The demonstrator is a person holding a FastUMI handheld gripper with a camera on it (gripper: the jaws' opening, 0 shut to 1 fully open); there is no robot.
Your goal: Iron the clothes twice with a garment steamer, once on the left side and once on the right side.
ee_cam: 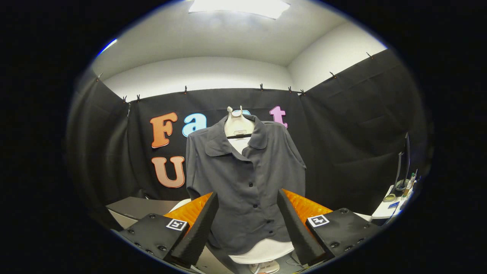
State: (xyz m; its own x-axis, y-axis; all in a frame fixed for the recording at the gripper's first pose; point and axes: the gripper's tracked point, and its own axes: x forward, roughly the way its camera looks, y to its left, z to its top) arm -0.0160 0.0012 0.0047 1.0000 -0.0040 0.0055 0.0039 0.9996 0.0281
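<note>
Straight ahead of the tongs (247, 203) hangs a dark grey button-up shirt (245, 179) on a white dress form (236, 123), its collar open and its front buttoned. Both fingers (201, 224) stand wide apart with nothing between them (the shirt's lower front shows through the gap, beyond the tips). Below the hem the form's white base (262, 253) shows. Off to the right, a white table (388, 207) carries small items too tiny to name.
</note>
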